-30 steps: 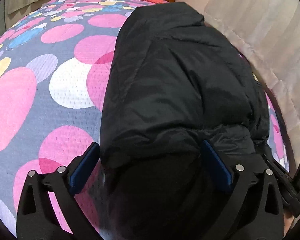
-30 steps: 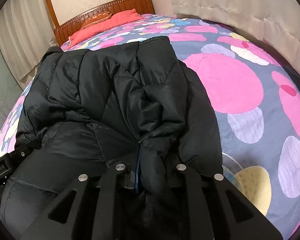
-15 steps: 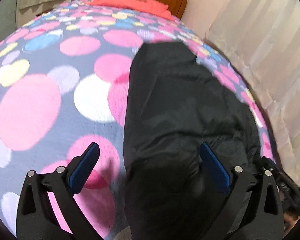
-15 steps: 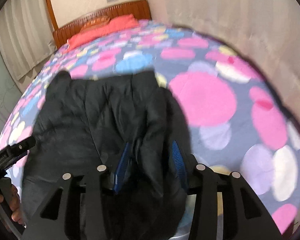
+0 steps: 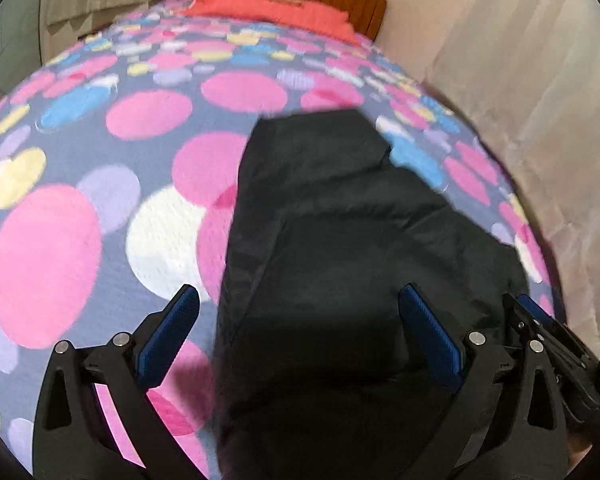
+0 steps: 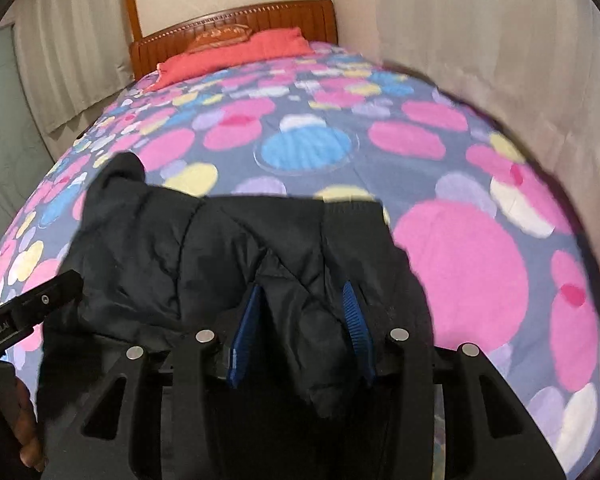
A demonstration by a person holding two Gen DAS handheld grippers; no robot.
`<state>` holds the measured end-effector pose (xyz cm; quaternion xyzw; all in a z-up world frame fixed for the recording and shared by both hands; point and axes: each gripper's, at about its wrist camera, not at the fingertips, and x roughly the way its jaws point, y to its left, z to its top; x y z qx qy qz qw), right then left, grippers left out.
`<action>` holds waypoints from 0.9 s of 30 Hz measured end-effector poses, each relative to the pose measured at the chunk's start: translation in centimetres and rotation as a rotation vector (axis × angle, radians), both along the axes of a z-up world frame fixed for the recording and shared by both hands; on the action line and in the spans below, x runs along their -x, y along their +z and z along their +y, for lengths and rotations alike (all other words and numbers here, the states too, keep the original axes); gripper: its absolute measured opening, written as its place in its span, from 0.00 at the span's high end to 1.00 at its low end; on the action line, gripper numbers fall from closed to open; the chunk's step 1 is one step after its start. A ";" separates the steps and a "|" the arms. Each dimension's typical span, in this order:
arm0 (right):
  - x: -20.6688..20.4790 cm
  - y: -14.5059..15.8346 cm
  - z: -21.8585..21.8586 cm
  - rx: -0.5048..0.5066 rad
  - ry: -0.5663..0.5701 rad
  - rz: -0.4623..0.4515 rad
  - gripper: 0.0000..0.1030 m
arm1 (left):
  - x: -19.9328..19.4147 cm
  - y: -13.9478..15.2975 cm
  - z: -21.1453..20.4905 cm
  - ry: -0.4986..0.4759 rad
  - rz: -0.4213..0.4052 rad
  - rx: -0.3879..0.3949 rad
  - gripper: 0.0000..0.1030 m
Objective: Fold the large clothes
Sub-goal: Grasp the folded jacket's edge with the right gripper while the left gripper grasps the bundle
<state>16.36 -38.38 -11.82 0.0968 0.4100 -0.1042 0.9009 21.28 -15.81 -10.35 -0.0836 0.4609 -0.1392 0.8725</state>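
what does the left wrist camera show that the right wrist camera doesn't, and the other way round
Only the left wrist view shows the left tool with its jaws spread wide over the black jacket, touching nothing. Only the right wrist view shows the right tool, jaws just opened, a fold of jacket loose between them, plus a hand at the lower left. Both show the jacket on the spotted bedspread, the red pillow and wooden headboard.
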 end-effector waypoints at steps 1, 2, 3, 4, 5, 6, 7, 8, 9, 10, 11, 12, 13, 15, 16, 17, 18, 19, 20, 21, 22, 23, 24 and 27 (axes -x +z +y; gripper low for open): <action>0.1 -0.6 0.0 -0.004 0.000 0.000 0.58 | -0.2 -0.6 -0.1 0.007 0.018 -0.003 0.03; 0.1 -1.1 -0.1 -0.002 0.003 0.001 0.58 | -0.4 -1.0 -0.2 0.010 0.026 -0.010 0.02; 0.0 -1.5 -0.1 0.001 0.006 0.003 0.58 | -0.4 -1.2 -0.3 0.008 0.025 -0.022 0.02; -0.2 -2.1 0.0 0.004 0.005 0.009 0.58 | -0.5 -1.6 -0.7 0.003 0.019 -0.048 0.02; -0.4 -2.5 -0.1 0.003 0.003 0.012 0.58 | -0.6 -1.9 -0.9 0.000 0.014 -0.062 0.02; -0.5 -3.1 -0.2 -0.004 -0.001 0.015 0.58 | -0.7 -2.3 -1.1 0.001 0.015 -0.072 0.02; -0.7 -3.4 -0.3 -0.012 -0.006 0.013 0.58 | -0.9 -2.8 -1.2 0.005 0.019 -0.074 0.02; -0.7 -3.7 -0.5 -0.025 -0.011 0.011 0.58 | -1.0 -3.0 -1.2 0.005 0.017 -0.073 0.02; -0.7 -4.0 -0.6 -0.037 -0.015 0.008 0.58 | -1.1 -3.5 -1.2 0.007 0.020 -0.067 0.02; -0.8 -4.2 -0.7 -0.046 -0.016 0.005 0.58 | -1.2 -3.8 -1.2 0.011 0.020 -0.067 0.02; -0.8 -4.5 -0.8 -0.054 -0.018 0.003 0.58 | -1.1 -4.0 -1.2 0.010 0.016 -0.068 0.02; -0.8 -4.8 -0.9 -0.058 -0.020 0.001 0.58 | -1.0 -4.2 -1.3 0.010 0.008 -0.073 0.02; -0.9 -4.9 -0.8 -0.057 -0.020 0.001 0.58 | -1.0 -4.4 -1.4 0.010 0.003 -0.074 0.02; -1.0 -5.2 -0.8 -0.052 -0.025 -0.001 0.58 | -1.2 -4.9 -1.4 0.010 0.007 -0.065 0.02; -1.0 -5.3 -0.9 -0.054 -0.026 -0.003 0.58 | -1.3 -5.1 -1.5 0.010 0.011 -0.059 0.02; -1.0 -5.4 -0.9 -0.056 -0.029 -0.007 0.58 | -1.4 -5.3 -1.5 0.010 0.012 -0.058 0.02; -1.0 -5.6 -0.9 -0.055 -0.032 -0.011 0.58 | -1.4 -5.4 -1.5 0.010 0.010 -0.059 0.02; -1.1 -5.7 -0.9 -0.053 -0.034 -0.014 0.58 | -1.4 -5.5 -1.5 0.011 0.005 -0.062 0.02; -1.1 -5.7 -1.0 -0.052 -0.036 -0.018 0.58 | -1.3 -5.6 -1.6 0.012 -0.002 -0.064 0.02; -1.1 -5.8 -1.0 -0.049 -0.038 -0.023 0.58 | -1.3 -5.6 -1.7 0.013 -0.009 -0.066 0.02; -1.0 -5.9 -1.0 -0.046 -0.041 -0.028 0.58 | -1.2 -5.7 -1.7 0.014 -0.016 -0.067 0.02; -1.0 -5.9 -0.9 -0.043 -0.042 -0.031 0.58 | -1.2 -5.8 -1.7 0.014 -0.019 -0.065 0.02; -1.0 -6.0 -0.9 -0.037 -0.044 -0.035 0.58 | -1.2 -5.9 -1.7 0.014 -0.022 -0.064 0.02; -0.9 -6.2 -0.8 -0.025 -0.049 -0.045 0.58 | -1.1 -6.2 -1.6 0.015 -0.031 -0.056 0.02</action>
